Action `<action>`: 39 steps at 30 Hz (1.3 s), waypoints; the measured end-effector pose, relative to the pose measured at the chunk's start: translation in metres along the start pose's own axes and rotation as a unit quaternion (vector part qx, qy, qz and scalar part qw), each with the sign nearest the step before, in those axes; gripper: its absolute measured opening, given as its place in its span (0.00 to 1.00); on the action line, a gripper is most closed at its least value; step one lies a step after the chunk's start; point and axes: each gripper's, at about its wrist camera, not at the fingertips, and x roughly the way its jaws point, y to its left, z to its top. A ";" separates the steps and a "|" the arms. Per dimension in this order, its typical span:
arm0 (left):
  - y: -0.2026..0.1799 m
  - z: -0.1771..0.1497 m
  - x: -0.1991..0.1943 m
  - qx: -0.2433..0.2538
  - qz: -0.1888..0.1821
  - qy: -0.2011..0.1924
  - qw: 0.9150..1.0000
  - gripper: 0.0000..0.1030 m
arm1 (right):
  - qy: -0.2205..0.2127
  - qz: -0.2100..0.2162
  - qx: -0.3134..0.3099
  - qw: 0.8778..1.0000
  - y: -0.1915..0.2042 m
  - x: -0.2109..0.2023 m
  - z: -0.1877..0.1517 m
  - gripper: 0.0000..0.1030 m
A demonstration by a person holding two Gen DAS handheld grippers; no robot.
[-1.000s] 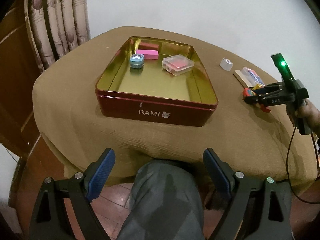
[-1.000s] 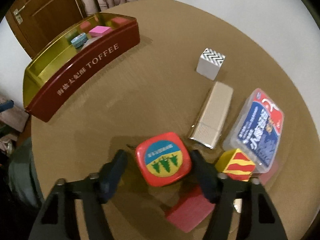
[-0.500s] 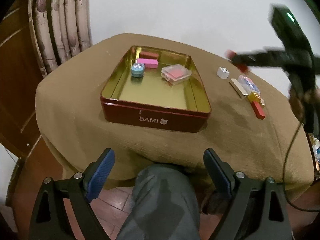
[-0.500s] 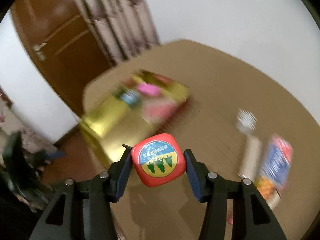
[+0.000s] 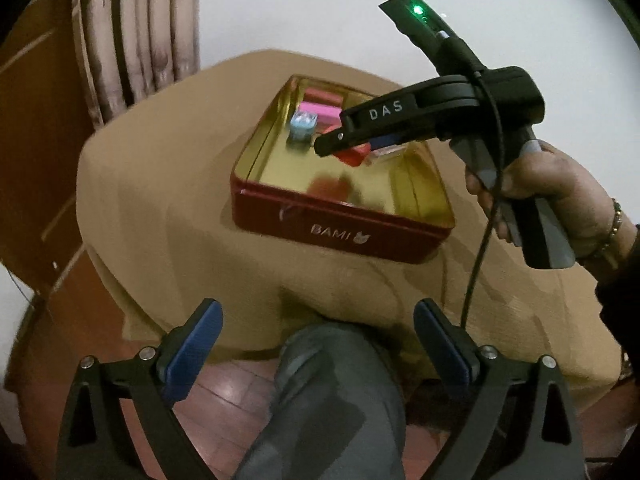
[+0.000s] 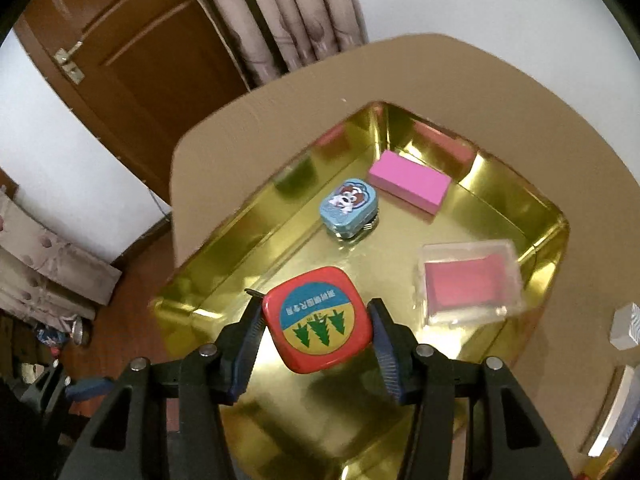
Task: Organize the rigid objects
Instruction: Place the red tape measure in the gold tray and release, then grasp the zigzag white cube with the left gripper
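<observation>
Right hand-held gripper [image 6: 316, 326] is clamped on a rounded-square red tape-measure case with blue-and-yellow tree label [image 6: 318, 319], both blue pads pressing its sides. The case hangs above the near part of the rectangular gold-lined red metal tin [image 6: 256, 216], not touching the floor of it. Inside the tin, further on: small blue oval tin with cartoon dog lid [image 6: 349, 207], flat pink rectangular block [image 6: 409, 181] just beyond it toward the far corner, and clear plastic box with pink insert [image 6: 470, 284] at the right side. All three lie apart from each other. A dark red block [image 5: 323, 99] sits in the far corner, seen from the left wrist camera.

Left hand-held gripper [image 5: 316, 344] is spread wide, holding nothing, hanging off the near edge of the desk over a grey-trousered knee [image 5: 332, 380]. The tin rests on the tan cloth-covered desk [image 5: 160, 184]. A white box with zigzag pattern [image 6: 626, 326] stands on the cloth right of the tin, apart from it.
</observation>
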 end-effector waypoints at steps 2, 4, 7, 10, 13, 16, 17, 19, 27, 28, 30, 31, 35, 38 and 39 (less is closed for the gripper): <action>0.005 0.001 0.002 -0.011 -0.007 0.005 1.000 0.92 | 0.005 -0.011 0.006 1.000 -0.007 0.007 0.004 0.51; 0.006 0.001 0.001 -0.011 -0.010 0.000 1.000 0.92 | 0.008 -0.022 0.007 1.000 -0.013 0.015 0.011 0.51; 0.001 0.000 -0.001 0.002 -0.009 -0.006 1.000 0.92 | 0.004 -0.054 -0.003 0.999 -0.014 0.019 0.019 0.51; -0.006 -0.002 -0.003 0.020 -0.007 -0.010 1.000 0.92 | -0.002 -0.048 -0.005 0.999 -0.017 0.019 0.024 0.52; -0.011 -0.002 -0.003 0.029 -0.005 -0.011 1.000 0.92 | -0.011 -0.071 -0.012 0.997 -0.015 0.020 0.025 0.52; -0.014 -0.004 -0.003 0.034 -0.002 -0.011 0.999 0.92 | -0.036 -0.072 -0.011 0.997 -0.015 0.013 0.025 0.52; -0.014 -0.005 -0.002 0.035 -0.002 -0.011 0.999 0.92 | -0.051 -0.072 -0.008 0.996 -0.015 0.006 0.024 0.52; -0.015 -0.003 -0.002 0.039 0.003 -0.015 0.999 0.92 | -0.107 -0.061 0.014 0.992 -0.023 -0.030 0.017 0.52; -0.034 -0.010 -0.015 0.082 0.023 -0.044 0.995 0.92 | -0.302 -0.188 0.135 0.924 -0.078 -0.164 -0.126 0.61; -0.040 -0.010 -0.019 0.091 0.019 -0.049 0.994 0.92 | -0.309 -0.238 0.151 0.908 -0.092 -0.176 -0.157 0.63; -0.051 -0.007 -0.024 0.104 0.009 -0.053 0.993 0.92 | -0.299 -0.310 0.175 0.885 -0.119 -0.187 -0.196 0.63; -0.062 -0.002 -0.026 0.118 0.002 -0.051 0.992 0.92 | -0.280 -0.349 0.199 0.872 -0.143 -0.192 -0.222 0.63; -0.104 0.026 -0.032 0.162 -0.022 -0.058 0.985 0.92 | -0.234 -0.410 0.265 0.841 -0.206 -0.196 -0.289 0.63; -0.146 0.064 -0.025 0.188 -0.042 -0.057 0.980 0.97 | -0.230 -0.392 0.325 0.829 -0.238 -0.201 -0.322 0.63; -0.162 0.081 -0.017 0.188 -0.053 -0.051 0.979 0.98 | -0.241 -0.383 0.337 0.826 -0.240 -0.205 -0.325 0.63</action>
